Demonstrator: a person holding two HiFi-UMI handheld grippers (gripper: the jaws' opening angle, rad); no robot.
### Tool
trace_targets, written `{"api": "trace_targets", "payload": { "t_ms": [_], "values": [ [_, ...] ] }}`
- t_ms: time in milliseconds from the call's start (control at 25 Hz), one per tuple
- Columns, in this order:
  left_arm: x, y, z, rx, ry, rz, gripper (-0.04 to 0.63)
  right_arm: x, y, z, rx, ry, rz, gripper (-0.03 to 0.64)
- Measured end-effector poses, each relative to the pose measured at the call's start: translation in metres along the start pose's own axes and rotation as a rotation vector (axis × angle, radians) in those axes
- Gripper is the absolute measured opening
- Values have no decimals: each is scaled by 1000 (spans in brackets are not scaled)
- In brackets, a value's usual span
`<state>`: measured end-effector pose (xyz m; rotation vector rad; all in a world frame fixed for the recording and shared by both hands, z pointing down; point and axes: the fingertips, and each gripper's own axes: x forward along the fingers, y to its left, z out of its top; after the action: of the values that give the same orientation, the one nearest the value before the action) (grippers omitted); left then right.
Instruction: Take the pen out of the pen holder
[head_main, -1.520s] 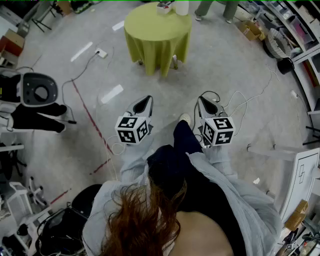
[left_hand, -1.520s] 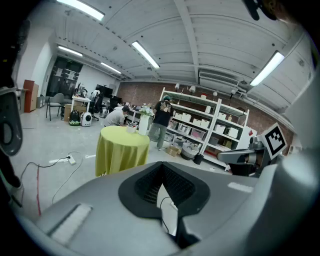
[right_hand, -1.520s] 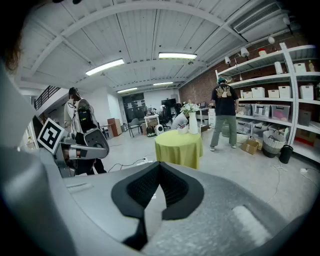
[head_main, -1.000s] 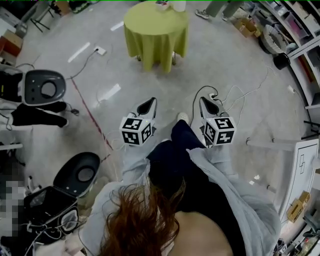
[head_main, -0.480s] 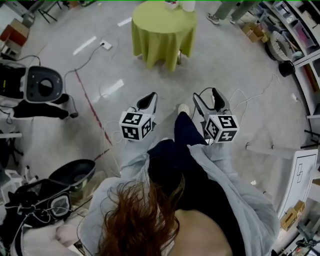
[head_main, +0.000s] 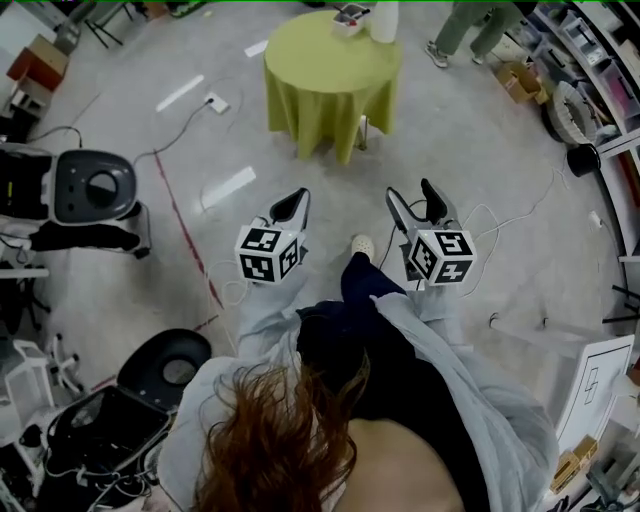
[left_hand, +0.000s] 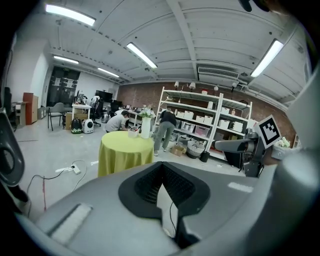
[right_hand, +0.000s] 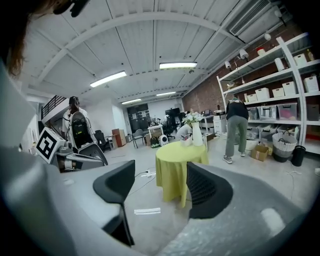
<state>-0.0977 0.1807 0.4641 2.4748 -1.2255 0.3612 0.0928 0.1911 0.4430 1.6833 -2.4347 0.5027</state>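
the left tongs (head_main: 297, 197) are clenched with nothing in them, while the right tongs (head_main: 413, 198) stand apart, empty and closing. both are well short of the round green-draped tabletop (head_main: 320, 55), where the pen holder (head_main: 350, 14) sits just beside a white vase (head_main: 386, 20). the pen is too small to make out.

Left arm (head_main: 262, 305) and right arm (head_main: 432, 303) are out in front, side by side, both tipped a little downward. The left gripper (head_main: 297, 201) has its fingers pressed together, nothing between them. The right gripper (head_main: 411, 192) has fingers spread wide, now closing on empty air.
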Motion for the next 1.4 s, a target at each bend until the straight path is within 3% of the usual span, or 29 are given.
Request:
{"api": "trace_targets", "payload": {
  "t_ms": [280, 640, 1040, 1400],
  "values": [
    [71, 26, 52, -6, -45, 32, 18, 66, -55, 44, -30, -9, 32, 310],
    [120, 48, 82, -18, -58, 70, 18, 119, -87, 72, -53, 1, 78, 310],
    [151, 64, 90, -57, -69, 108, 18, 154, -103, 81, -77, 31, 126, 310],
    [150, 61, 68, -163, -64, 126, 18, 158, -100, 68, -75, 80, 158, 310]
  ]
}}
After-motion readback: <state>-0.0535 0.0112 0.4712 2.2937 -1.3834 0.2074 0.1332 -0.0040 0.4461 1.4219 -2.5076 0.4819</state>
